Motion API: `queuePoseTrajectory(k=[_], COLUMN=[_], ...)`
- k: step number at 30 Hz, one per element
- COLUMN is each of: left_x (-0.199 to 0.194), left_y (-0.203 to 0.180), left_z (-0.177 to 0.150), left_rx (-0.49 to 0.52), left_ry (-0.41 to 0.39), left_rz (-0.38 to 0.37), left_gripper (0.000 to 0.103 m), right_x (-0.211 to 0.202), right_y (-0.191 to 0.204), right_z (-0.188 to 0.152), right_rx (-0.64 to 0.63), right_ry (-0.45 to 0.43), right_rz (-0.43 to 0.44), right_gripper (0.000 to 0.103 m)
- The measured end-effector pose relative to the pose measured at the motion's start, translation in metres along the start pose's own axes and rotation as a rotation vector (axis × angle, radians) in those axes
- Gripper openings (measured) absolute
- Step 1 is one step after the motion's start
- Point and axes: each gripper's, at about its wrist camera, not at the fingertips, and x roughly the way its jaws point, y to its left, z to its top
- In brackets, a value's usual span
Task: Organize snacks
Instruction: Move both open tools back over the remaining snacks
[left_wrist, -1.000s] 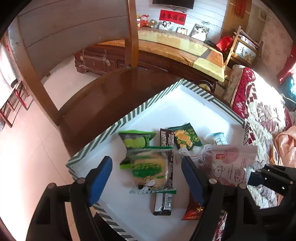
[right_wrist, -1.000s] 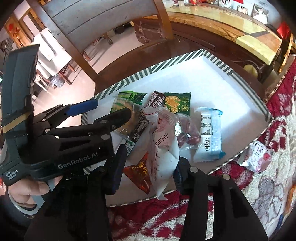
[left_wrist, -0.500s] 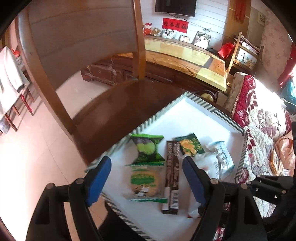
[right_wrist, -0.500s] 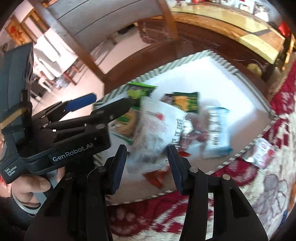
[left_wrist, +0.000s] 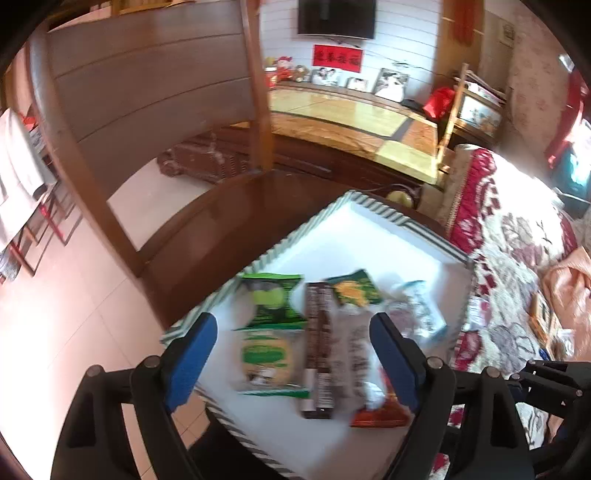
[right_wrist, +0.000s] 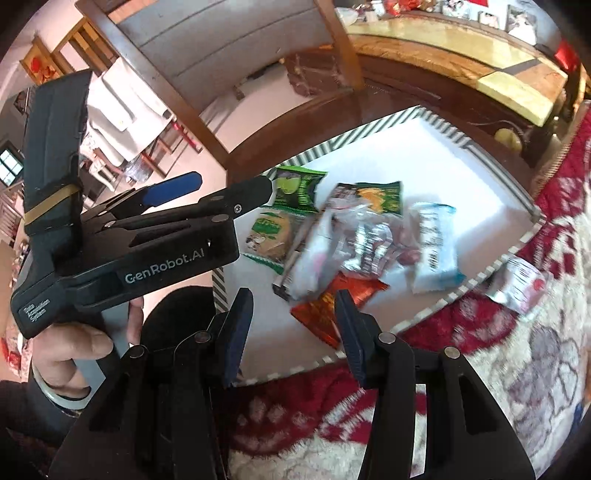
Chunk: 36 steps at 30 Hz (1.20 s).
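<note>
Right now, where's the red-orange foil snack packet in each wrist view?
Left wrist: red-orange foil snack packet lower centre-right, just inside the right finger, partly under a white bag.
Right wrist: same packet centre, just above the fingertips.
Shared landmark: green-striped white tray.

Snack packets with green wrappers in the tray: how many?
3: a lime-picture packet at the tray's far left, a round-cake packet just nearer, and a dark green packet to their right. Overlapping packets may hide more.

We read "GenRobot.AI" in pale letters on the black body of the left gripper (right_wrist: 172, 194), seen from the right wrist. The red wall banner (left_wrist: 336, 58) and the snack wrappers carry print too blurred to read.
</note>
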Motion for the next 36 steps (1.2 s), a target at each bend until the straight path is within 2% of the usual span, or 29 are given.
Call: queuePoseTrajectory(k=[3,14,19,27,36], left_x=[-0.005,-0.018,-0.021,-0.021,-0.014], left_y=[-0.023,-0.107,-0.139,-0.181,-0.216], left_z=[-0.004,-0.019,-0.027,-0.036,-0.046], left_rx=[0.035,0.153,0.198,0.258,0.324], left_ry=[-0.010,-0.019,-0.015,-0.008,0.020], left_rz=[-0.021,-0.116,-0.151,-0.184,-0.207], left_gripper=[0.088,0.090,0.090,0.091,0.091], right_x=[-0.018,-0.076,-0.093,-0.113,-0.132], right_y=[-0.011,-0.069,-0.092,-0.124,-0.160], right_z=[-0.015,-0.060,-0.078,-0.112,-0.146], right_rx=[0.029,0.182,0.243,0.344,0.439], right_ry=[-0.040,-0.192,-0.230,-0.241,-0.247], right_rz=[-0.026,-0.242,-0.333,-0.387,-0.410], right_gripper=[0.045,0.046,0.053,0.053,0.053])
